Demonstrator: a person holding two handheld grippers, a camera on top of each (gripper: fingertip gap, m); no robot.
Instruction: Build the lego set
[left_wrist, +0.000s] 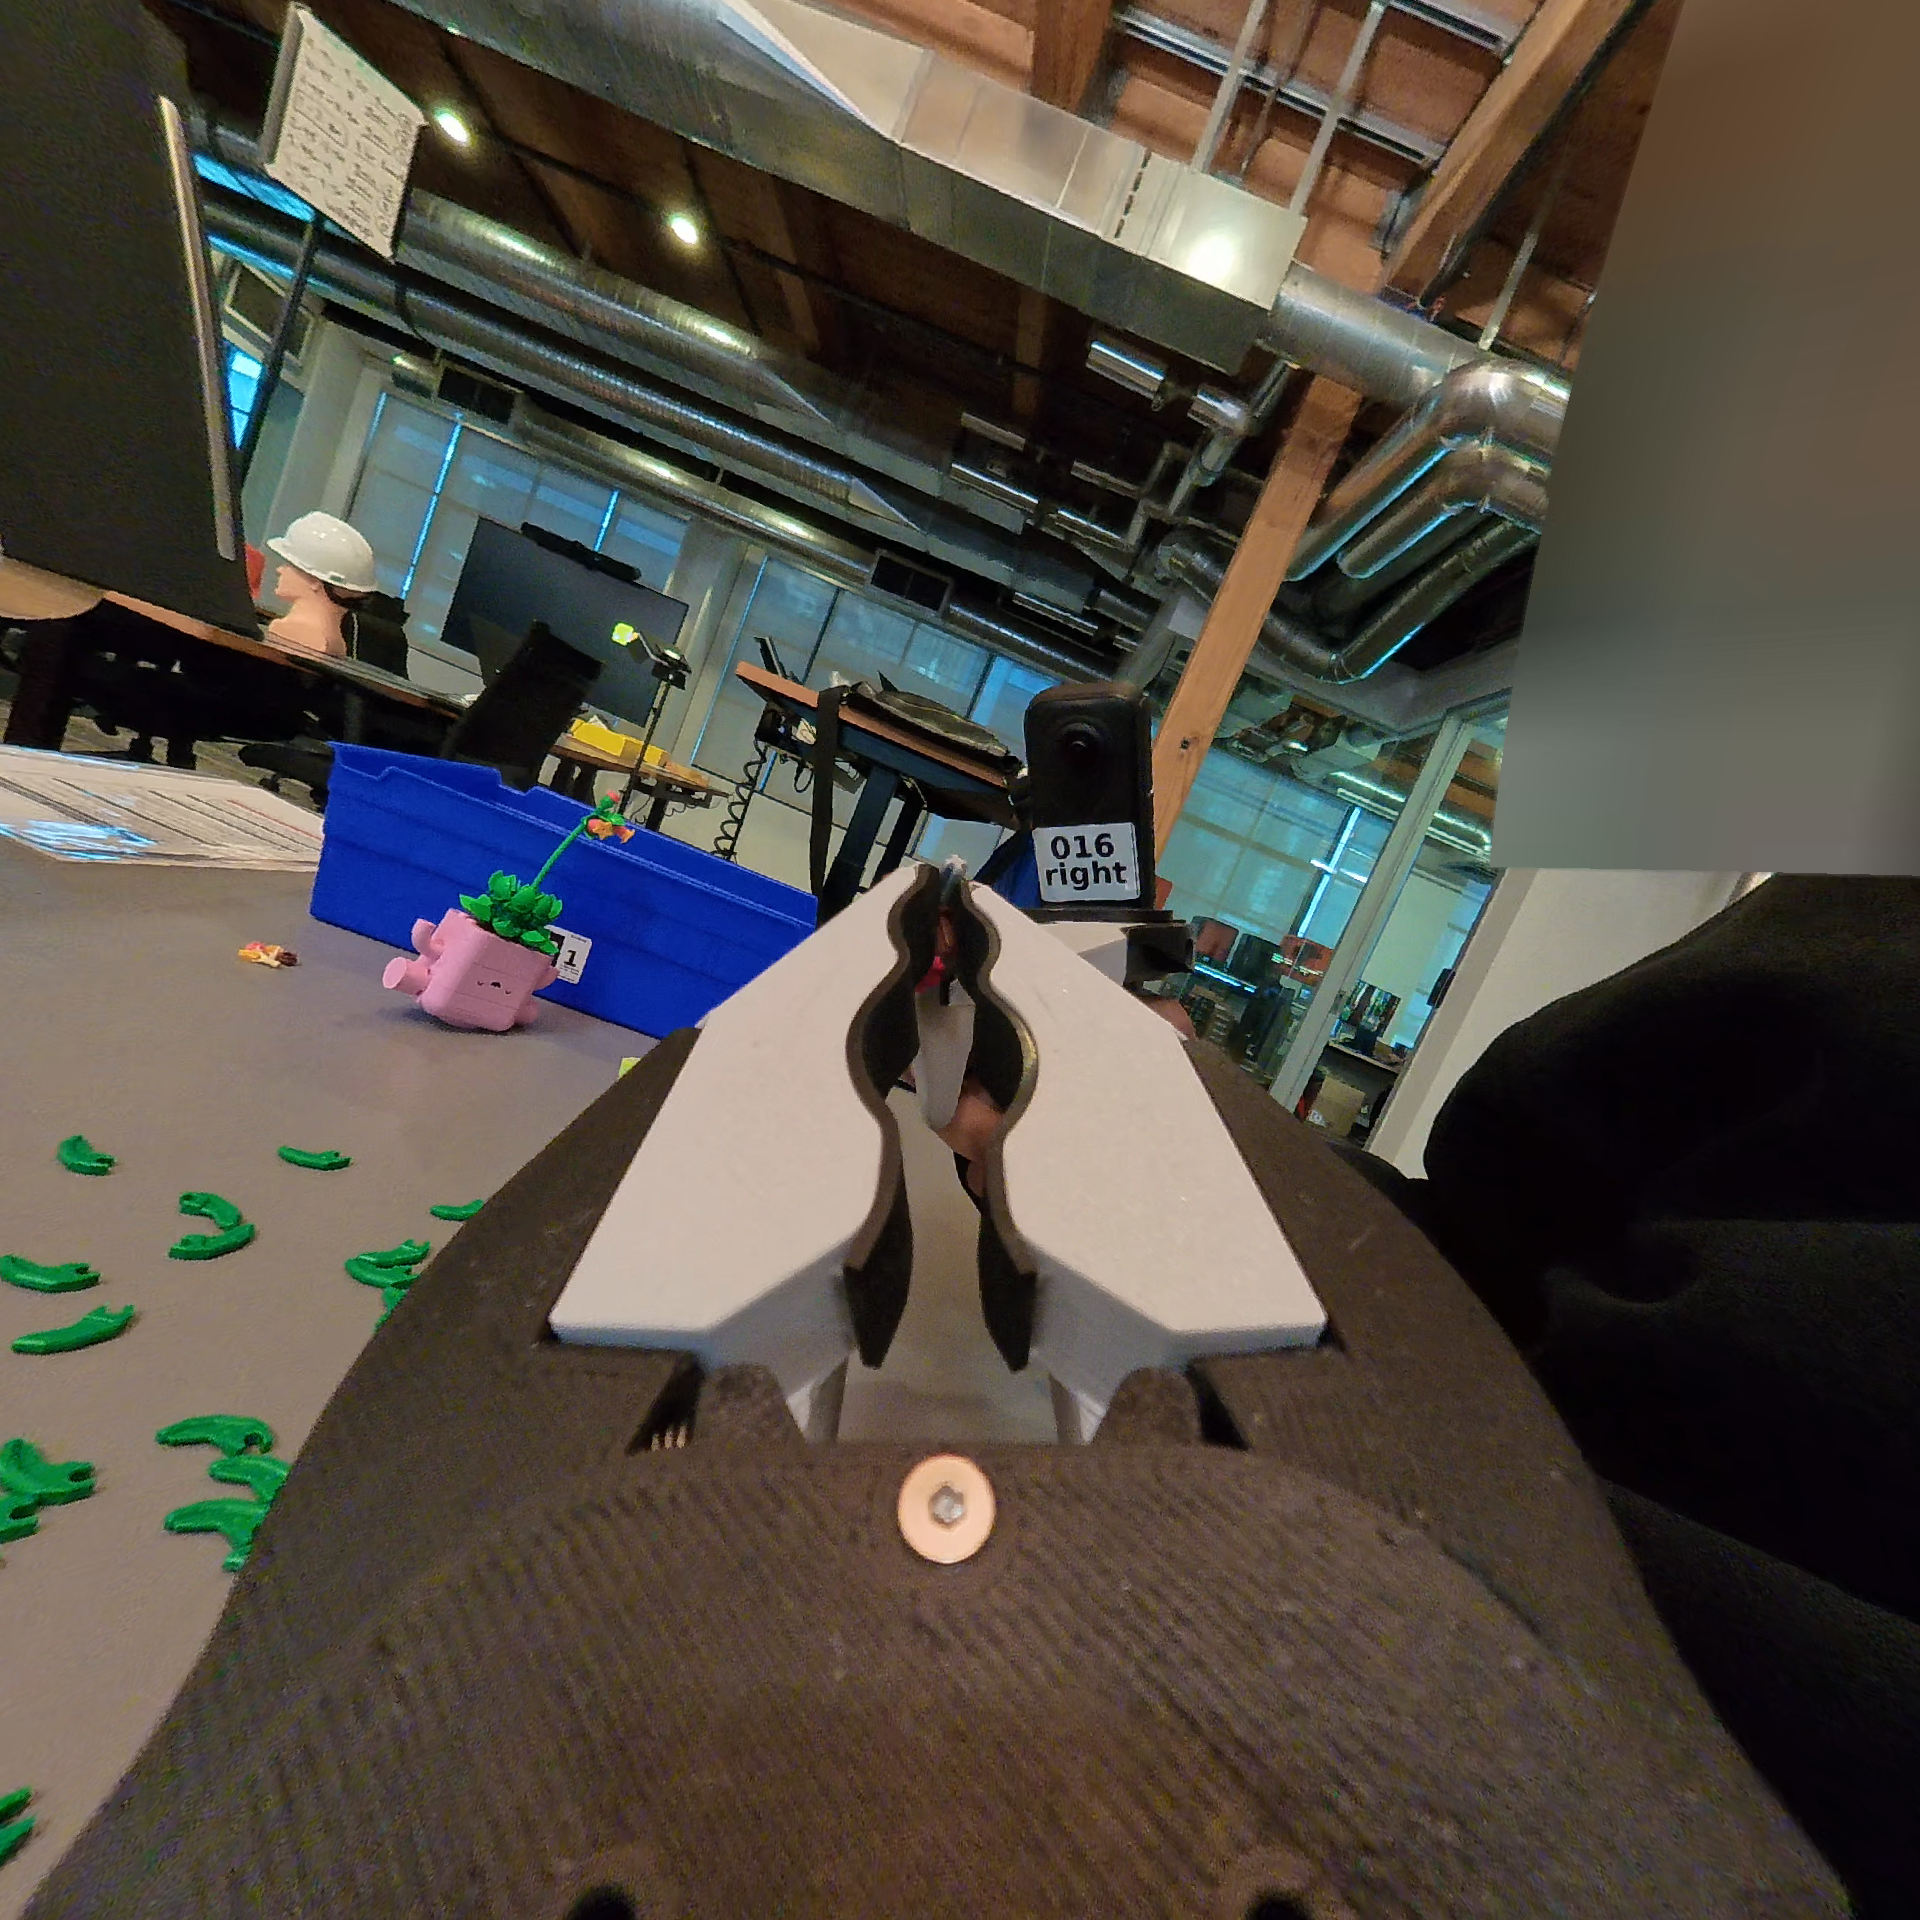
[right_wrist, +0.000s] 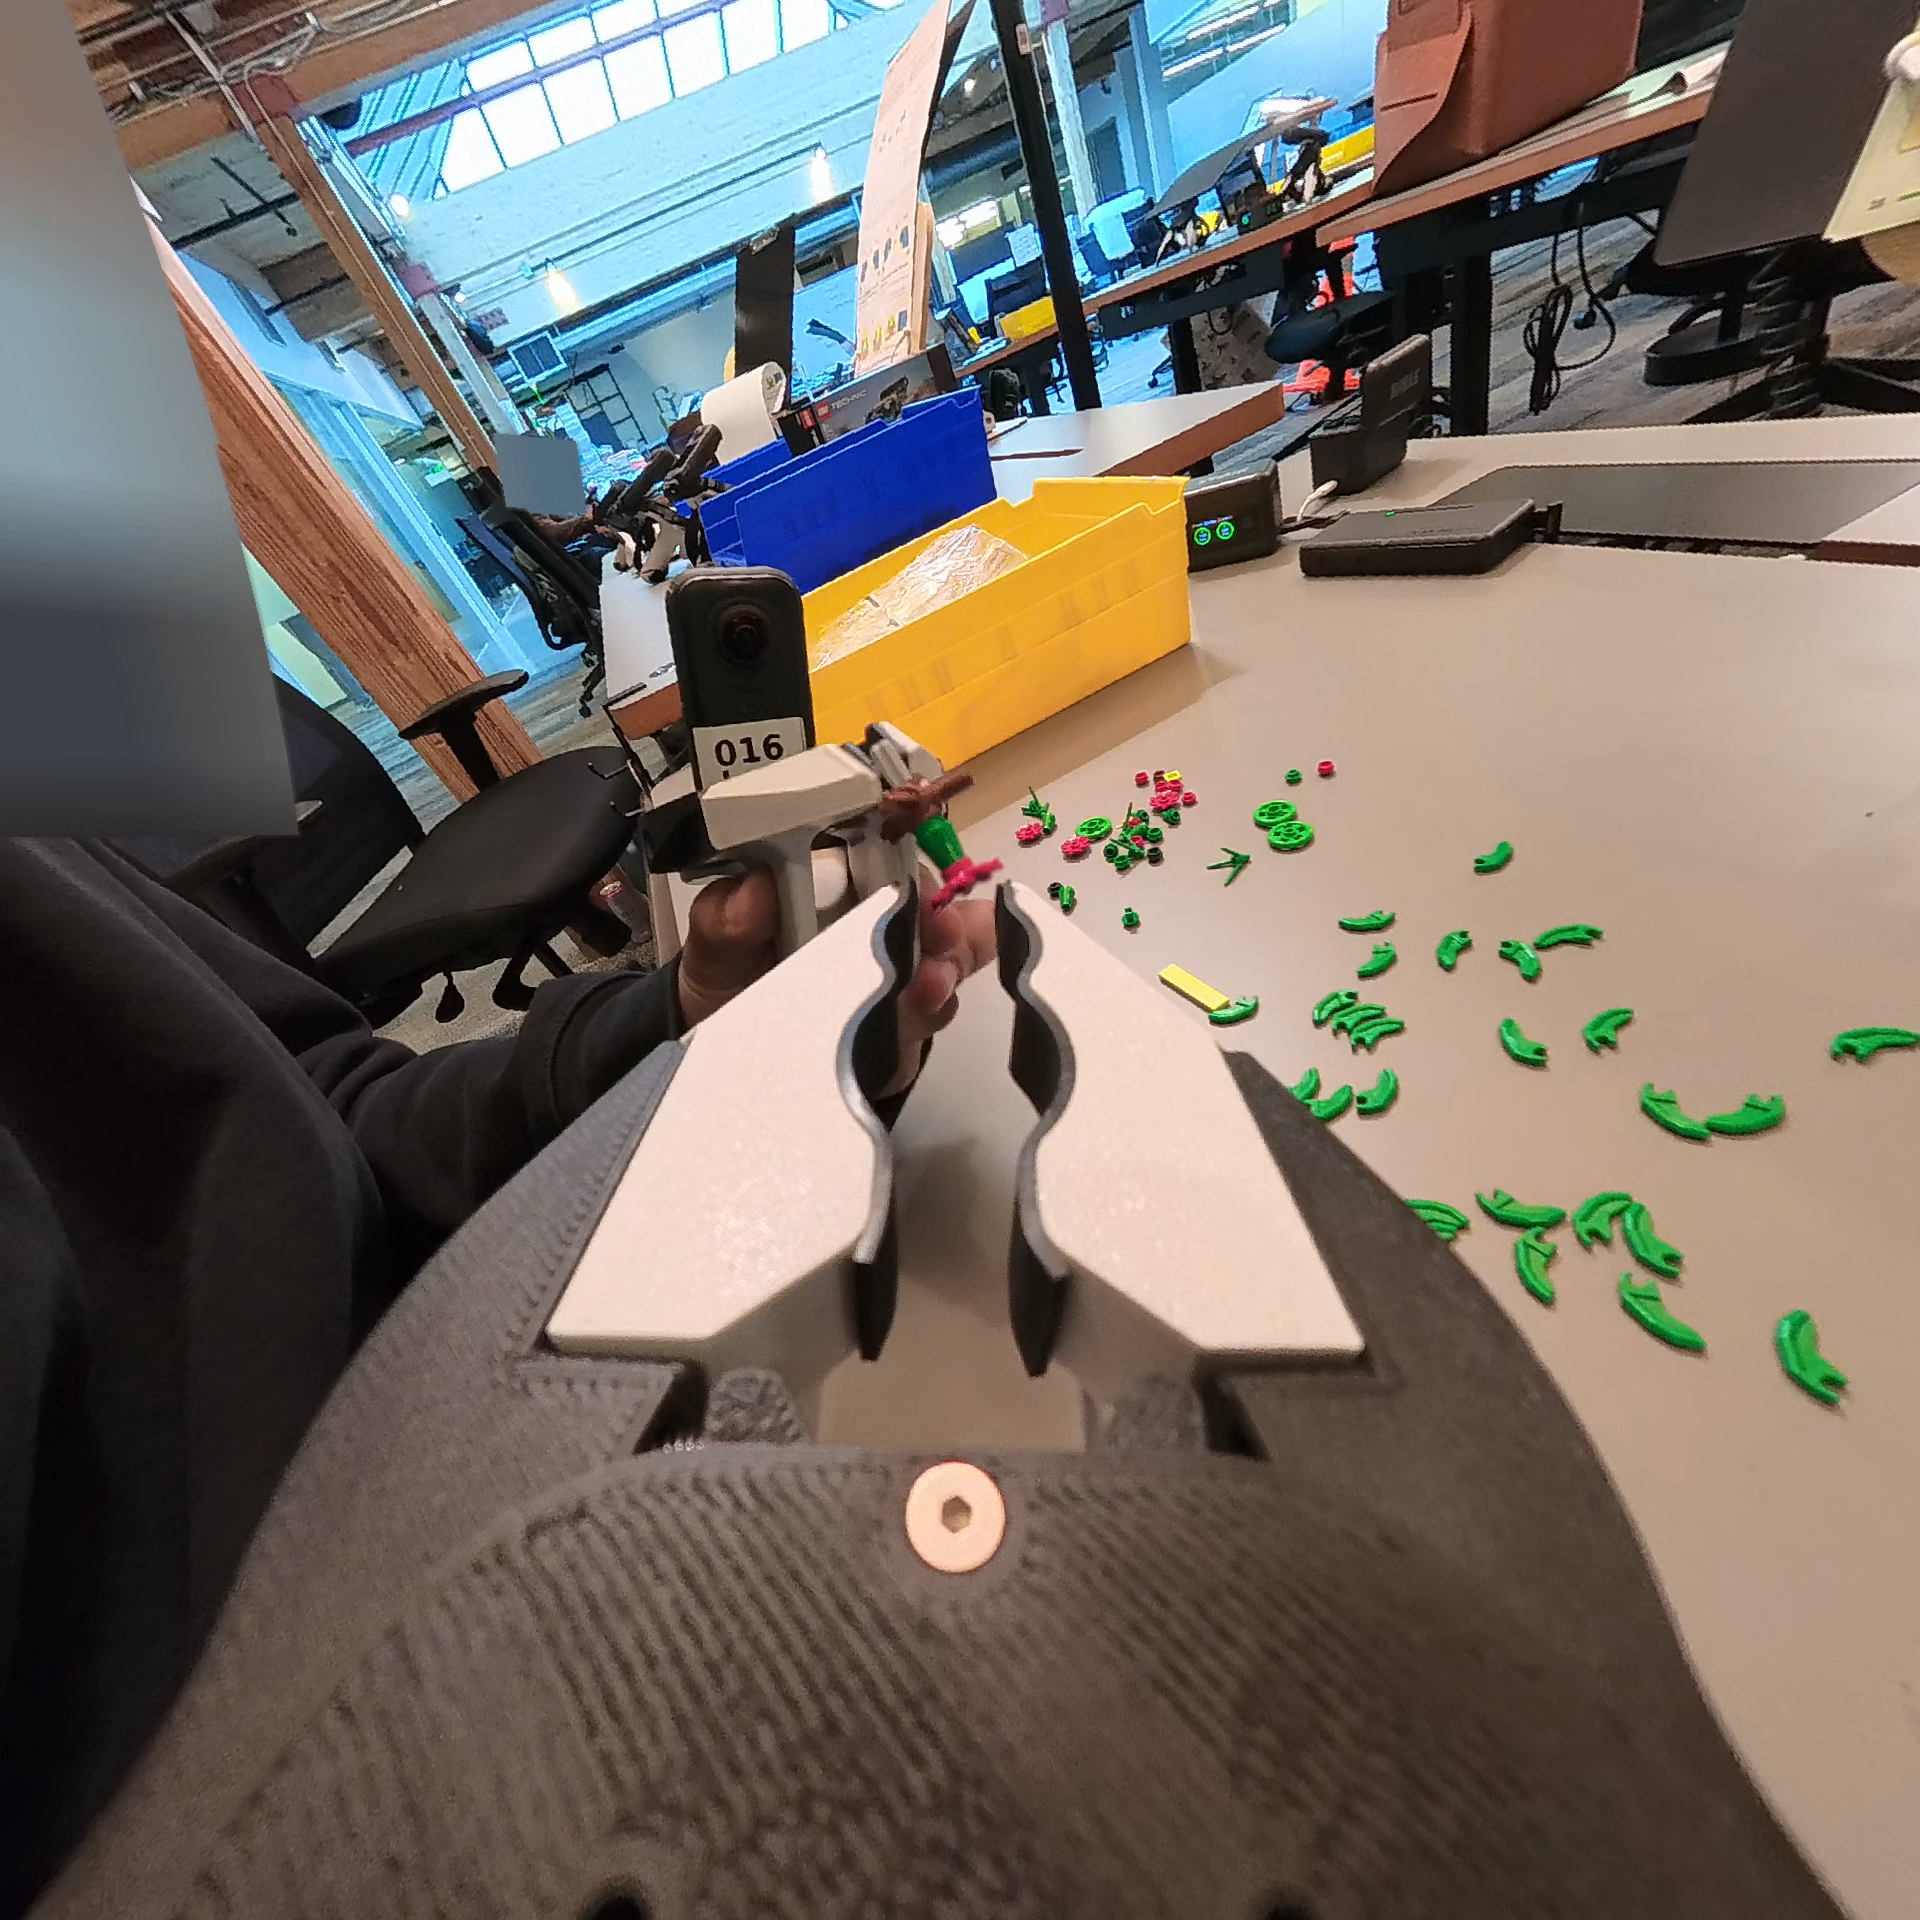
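Note:
My left gripper (left_wrist: 951, 883) is shut at its tips on a small flower stem. In the right wrist view the left gripper (right_wrist: 902, 774) holds this stem (right_wrist: 940, 836) in the air: a brown top, a green middle and a pink blossom at its lower end. My right gripper (right_wrist: 961, 909) is open, and its tips stand just below and either side of the pink blossom without closing on it. A pink lego pot with green leaves and a tall flower (left_wrist: 478, 966) lies tilted on the grey table (left_wrist: 156, 1039). The right gripper's fingertips are hidden in the left wrist view.
Many green curved leaf pieces (right_wrist: 1662, 1112) lie scattered on the table (right_wrist: 1558, 779), also in the left wrist view (left_wrist: 208, 1236). Small red and green pieces (right_wrist: 1132, 821) and a yellow tile (right_wrist: 1193, 987) lie nearby. A yellow bin (right_wrist: 997, 623), blue bins (right_wrist: 862, 488) (left_wrist: 582, 883) and black devices (right_wrist: 1413, 535) stand behind. The tips of both grippers are at nearly the same place.

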